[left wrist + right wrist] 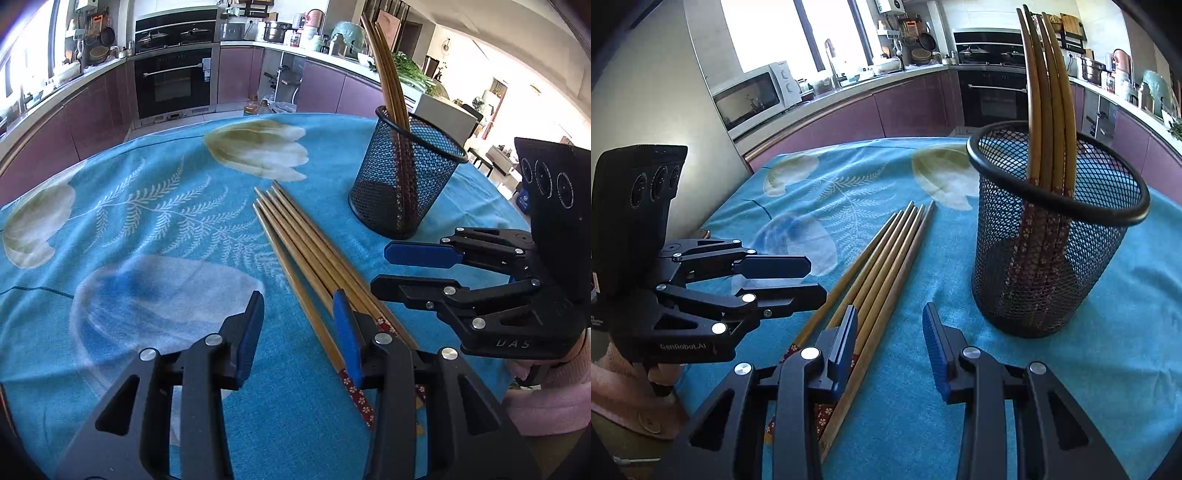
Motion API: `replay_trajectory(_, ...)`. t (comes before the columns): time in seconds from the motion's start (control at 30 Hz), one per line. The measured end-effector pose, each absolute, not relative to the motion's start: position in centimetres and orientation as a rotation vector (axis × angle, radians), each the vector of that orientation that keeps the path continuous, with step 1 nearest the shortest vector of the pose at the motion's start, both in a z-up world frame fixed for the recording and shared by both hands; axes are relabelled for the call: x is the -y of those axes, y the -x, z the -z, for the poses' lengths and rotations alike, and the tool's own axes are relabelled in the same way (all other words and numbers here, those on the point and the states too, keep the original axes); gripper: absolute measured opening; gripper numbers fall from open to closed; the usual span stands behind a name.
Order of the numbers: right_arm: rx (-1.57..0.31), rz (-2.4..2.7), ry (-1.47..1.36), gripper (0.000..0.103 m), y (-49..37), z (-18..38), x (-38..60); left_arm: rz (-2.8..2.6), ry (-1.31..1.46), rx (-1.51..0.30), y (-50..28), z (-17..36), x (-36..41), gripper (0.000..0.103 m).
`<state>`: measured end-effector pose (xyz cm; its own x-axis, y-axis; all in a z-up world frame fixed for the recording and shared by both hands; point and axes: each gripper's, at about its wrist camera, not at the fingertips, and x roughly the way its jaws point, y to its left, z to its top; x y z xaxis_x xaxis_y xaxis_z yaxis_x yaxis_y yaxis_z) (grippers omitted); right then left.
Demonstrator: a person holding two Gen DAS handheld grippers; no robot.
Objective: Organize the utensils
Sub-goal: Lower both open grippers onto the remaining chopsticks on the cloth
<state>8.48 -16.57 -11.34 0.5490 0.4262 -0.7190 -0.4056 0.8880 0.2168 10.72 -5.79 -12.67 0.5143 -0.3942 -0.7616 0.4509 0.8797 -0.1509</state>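
Several wooden chopsticks (303, 240) (886, 258) lie in a bundle on the blue flowered tablecloth (147, 221), their red patterned ends towards me. A black mesh cup (402, 177) (1052, 258) stands upright to their right, with several more chopsticks (388, 66) (1045, 92) leaning inside it. My left gripper (299, 306) (816, 278) hovers open over the near ends of the bundle, its right finger above them. My right gripper (890, 321) (380, 269) is open too, its left finger over the same ends. No pad presses on a chopstick.
A hand in a pink sleeve (546, 398) holds the right gripper. Purple kitchen cabinets (92, 110), an oven (173, 81) and a microwave (753, 96) lie beyond the table's far edge. Bare cloth shows left of the bundle.
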Motion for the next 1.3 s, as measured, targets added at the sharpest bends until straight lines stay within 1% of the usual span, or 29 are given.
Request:
replay_trajectory(0.2,-0.871,-0.481,-0.020,0.031,-8.7,11.9,16.4,0.499,-0.088,-0.916,-10.9,13.2,6.1,0.039)
replay_trajectory(0.33,-0.877,-0.471,-0.011,0.029,-9.1,12.1,16.0,0.487,-0.110,-0.919,-10.9,13.4,6.4,0.037)
replay_trajectory(0.53,-0.878,-0.448,0.017,0.028,-9.2,12.2,15.6,0.475,-0.125,-0.921,-11.2,13.5,6.7,0.035)
replay_trajectory(0.77,-0.884,-0.435,0.034,0.028,-9.3,12.1,15.6,0.459,-0.122,-0.928,-11.6,13.6,6.3,0.026)
replay_trajectory(1.03,-0.894,-0.407,0.076,0.028,-10.2,12.5,14.5,0.453,-0.125,-0.929,-12.2,13.8,6.3,0.025)
replay_trajectory(1.13,-0.888,-0.397,0.082,0.027,-10.8,12.5,14.3,0.451,-0.119,-0.930,-12.6,13.9,6.2,0.022)
replay_trajectory(1.27,-0.887,-0.389,0.063,0.021,-11.2,12.5,14.5,0.446,-0.111,-0.929,-13.0,14.0,6.3,0.019)
replay_trajectory(1.3,-0.889,-0.390,0.049,0.016,-11.2,12.6,14.7,0.443,-0.107,-0.929,-13.0,14.0,6.2,0.017)
